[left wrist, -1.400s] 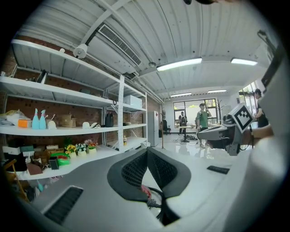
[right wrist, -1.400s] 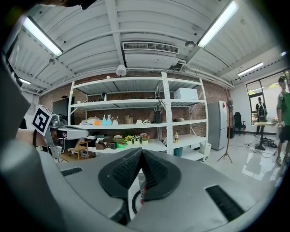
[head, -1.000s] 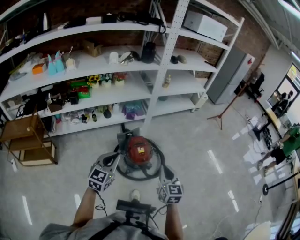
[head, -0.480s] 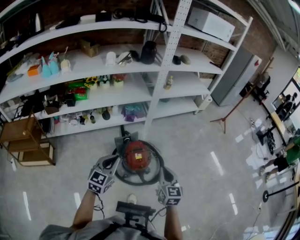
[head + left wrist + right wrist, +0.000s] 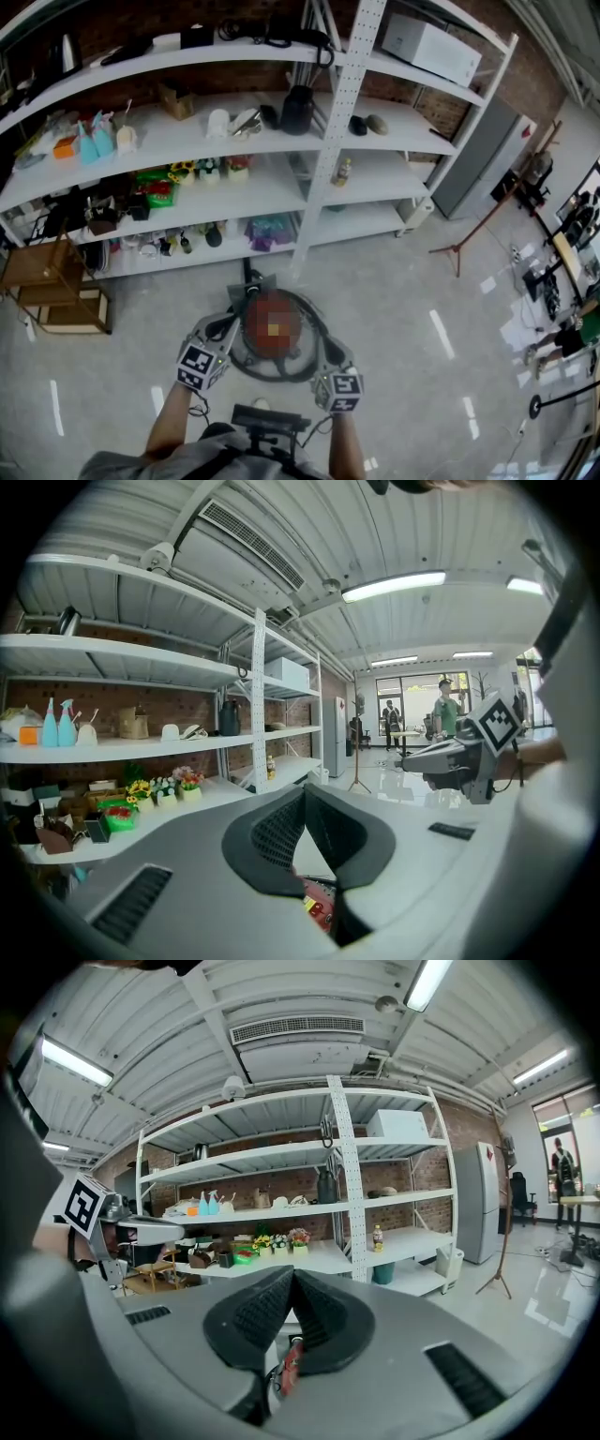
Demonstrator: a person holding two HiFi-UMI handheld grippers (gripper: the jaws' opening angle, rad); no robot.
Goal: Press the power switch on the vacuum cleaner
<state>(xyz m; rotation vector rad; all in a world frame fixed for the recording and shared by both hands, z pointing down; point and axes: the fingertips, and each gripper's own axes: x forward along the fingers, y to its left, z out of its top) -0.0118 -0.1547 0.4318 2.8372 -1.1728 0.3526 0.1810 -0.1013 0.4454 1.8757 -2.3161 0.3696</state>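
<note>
One vacuum cleaner [image 5: 272,328]; two grippers [image 5: 228,326] [image 5: 331,349]; two spray bottles [image 5: 82,147] [image 5: 100,142].

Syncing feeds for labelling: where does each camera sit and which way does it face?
Head view: on the person's head, facing steeply down at the vacuum cleaner before the shelves; forearms, left hand-held gripper, right hand-held gripper show.
Left gripper view: on the left hand-held gripper, facing the shelves along its shut jaws; right hand-held gripper at right.
Right gripper view: on the right one, jaws shut, facing shelves; left one at left.
Shared: gripper views both show shelves, vacuum cleaner below jaws.
</note>
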